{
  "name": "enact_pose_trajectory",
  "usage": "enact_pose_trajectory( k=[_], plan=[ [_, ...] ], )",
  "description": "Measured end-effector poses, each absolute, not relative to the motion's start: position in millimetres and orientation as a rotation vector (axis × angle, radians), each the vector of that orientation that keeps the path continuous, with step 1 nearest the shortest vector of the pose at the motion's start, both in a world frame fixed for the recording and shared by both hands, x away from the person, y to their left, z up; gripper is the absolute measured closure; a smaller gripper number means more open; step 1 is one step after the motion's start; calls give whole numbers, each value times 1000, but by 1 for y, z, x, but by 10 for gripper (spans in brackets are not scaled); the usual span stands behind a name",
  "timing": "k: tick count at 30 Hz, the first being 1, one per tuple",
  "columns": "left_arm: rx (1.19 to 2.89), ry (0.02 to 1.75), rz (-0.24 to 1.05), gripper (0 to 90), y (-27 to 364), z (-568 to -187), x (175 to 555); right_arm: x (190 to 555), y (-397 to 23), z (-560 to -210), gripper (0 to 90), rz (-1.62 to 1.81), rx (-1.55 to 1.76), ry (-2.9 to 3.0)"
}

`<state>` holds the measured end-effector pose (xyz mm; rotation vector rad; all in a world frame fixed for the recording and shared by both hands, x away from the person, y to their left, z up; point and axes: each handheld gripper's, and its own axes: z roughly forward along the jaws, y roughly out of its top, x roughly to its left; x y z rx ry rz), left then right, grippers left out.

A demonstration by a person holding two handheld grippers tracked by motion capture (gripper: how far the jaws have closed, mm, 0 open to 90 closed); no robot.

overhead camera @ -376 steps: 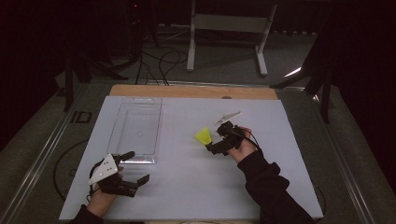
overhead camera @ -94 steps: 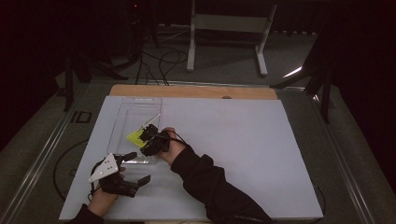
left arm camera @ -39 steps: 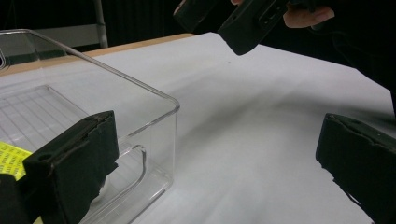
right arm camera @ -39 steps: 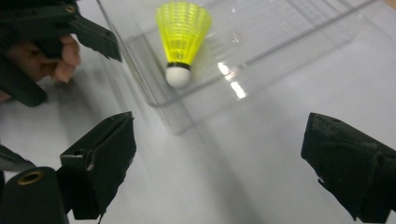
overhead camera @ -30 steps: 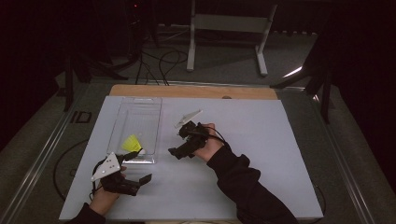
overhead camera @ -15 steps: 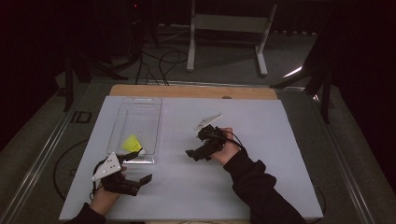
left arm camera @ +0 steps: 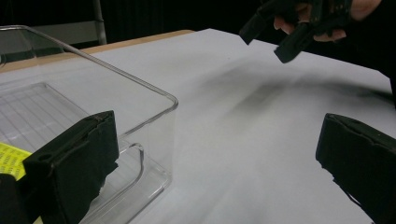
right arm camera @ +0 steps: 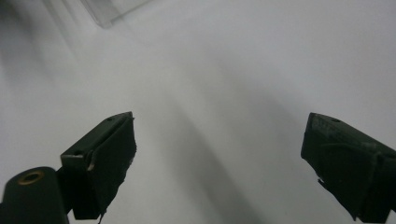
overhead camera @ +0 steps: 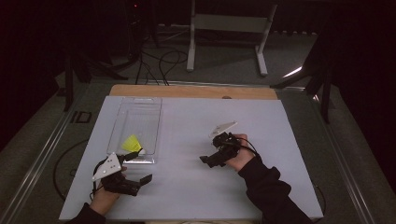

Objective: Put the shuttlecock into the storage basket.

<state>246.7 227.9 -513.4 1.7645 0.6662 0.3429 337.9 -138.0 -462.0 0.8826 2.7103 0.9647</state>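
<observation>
Hovering with jaws spread and empty over the middle of the white surface, the right hand-held gripper looks finished placing the yellow piece in the clear tray's near end, beside the released left hand-held gripper, so retreat seems next.

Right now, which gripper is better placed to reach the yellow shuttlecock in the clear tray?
Left. The left gripper sits open just below the clear tray holding the yellow shuttlecock; the right gripper, also open, is out at mid-table.
</observation>
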Motion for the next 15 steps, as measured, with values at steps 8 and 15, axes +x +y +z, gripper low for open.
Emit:
enact_pose_trajectory(
  k=[8,15],
  plan=[
    [1766,666,344,1,228,-513,247,332,-157,-469,96,992,895,2684],
    [1765,666,344,1,228,-513,247,327,-185,-472,93,1057,908,2647]
  ],
)
